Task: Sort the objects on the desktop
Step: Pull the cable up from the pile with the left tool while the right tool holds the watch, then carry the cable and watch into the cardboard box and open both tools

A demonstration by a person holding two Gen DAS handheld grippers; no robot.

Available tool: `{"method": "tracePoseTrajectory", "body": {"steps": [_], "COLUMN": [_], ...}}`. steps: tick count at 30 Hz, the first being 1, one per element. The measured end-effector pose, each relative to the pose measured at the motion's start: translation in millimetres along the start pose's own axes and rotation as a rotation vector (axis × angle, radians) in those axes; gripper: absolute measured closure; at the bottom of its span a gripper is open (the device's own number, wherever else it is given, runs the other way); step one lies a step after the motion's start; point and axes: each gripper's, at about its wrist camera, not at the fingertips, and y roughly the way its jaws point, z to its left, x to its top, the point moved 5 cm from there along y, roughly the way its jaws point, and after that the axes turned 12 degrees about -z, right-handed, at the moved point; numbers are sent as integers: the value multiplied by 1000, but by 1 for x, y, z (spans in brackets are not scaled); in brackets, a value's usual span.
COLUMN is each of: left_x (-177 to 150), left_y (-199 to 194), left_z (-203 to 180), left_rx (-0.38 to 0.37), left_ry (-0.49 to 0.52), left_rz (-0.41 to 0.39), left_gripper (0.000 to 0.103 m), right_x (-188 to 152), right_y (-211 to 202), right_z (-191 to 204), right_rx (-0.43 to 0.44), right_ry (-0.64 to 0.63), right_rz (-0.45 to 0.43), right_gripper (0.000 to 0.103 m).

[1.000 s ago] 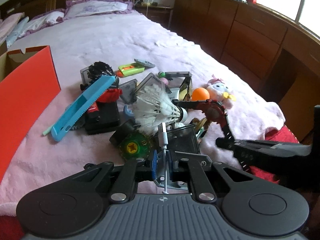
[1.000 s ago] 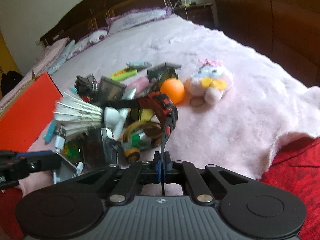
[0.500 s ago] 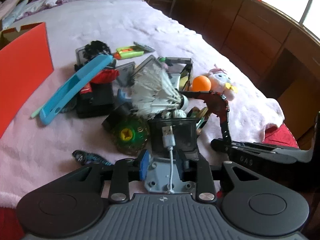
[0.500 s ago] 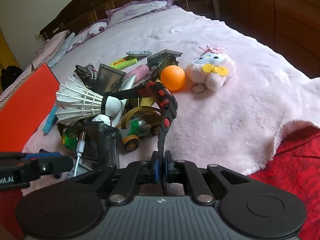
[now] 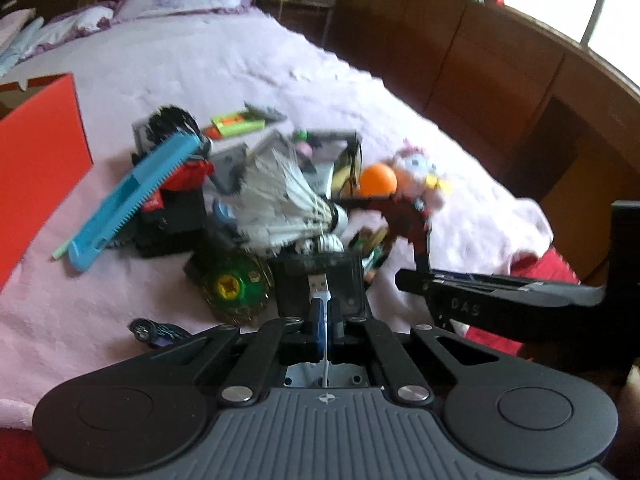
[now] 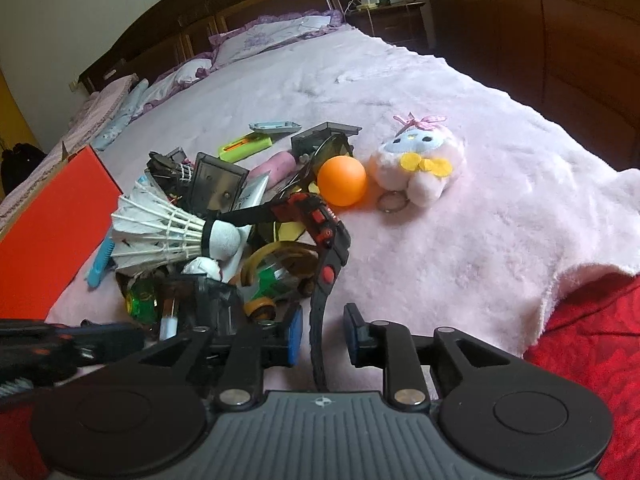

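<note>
On the bed (image 6: 460,240), a blurred pile.
Left gripper (image 5: 326,316) clamps a white USB cable (image 5: 320,286); right gripper (image 6: 322,334), jaws just opening, stands apart around the black-and-red watch (image 6: 326,236) strap at 6 o'clock.

Support: bed (image 6: 460,240) under a pink plush blanket (image 6: 500,208)
Right of the heap: plush toy keychain (image 6: 420,160), orange ping-pong ball (image 6: 342,181) touching it
Heap: shuttlecock (image 6: 168,228), dark cases, watch (image 6: 320,220) strap
Far edge: green utility knife (image 6: 245,147)
Left: blue comb (image 5: 132,196), red box (image 5: 36,160)
Head end: pillows (image 6: 272,34)
</note>
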Motion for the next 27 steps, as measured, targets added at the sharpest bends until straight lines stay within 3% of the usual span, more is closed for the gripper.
{"method": "tracePoseTrajectory", "body": {"steps": [8, 12, 14, 16, 17, 27], "left_x": [-12, -17, -19, -19, -18, 9], "left_y": [13, 30, 37, 37, 37, -8], "left_z": [-9, -14, -12, -11, -10, 0], "left_rx": [-19, 2, 6, 12, 17, 16], "left_ry": [55, 89, 78, 80, 84, 22], "left_rz": [65, 92, 104, 97, 93, -39], "left_gripper": [92, 77, 76, 83, 97, 97], "right_x": [15, 24, 26, 28, 28, 33], "right_y": [3, 6, 10, 14, 16, -8], "right_z": [-1, 0, 0, -1, -2, -5], "right_rx": [-20, -25, -26, -27, -28, -56], "right_ry": [-11, -18, -23, -23, -18, 25], "right_rz": [-39, -57, -58, -56, -53, -123], "right_gripper": [78, 78, 78, 78, 78, 82]}}
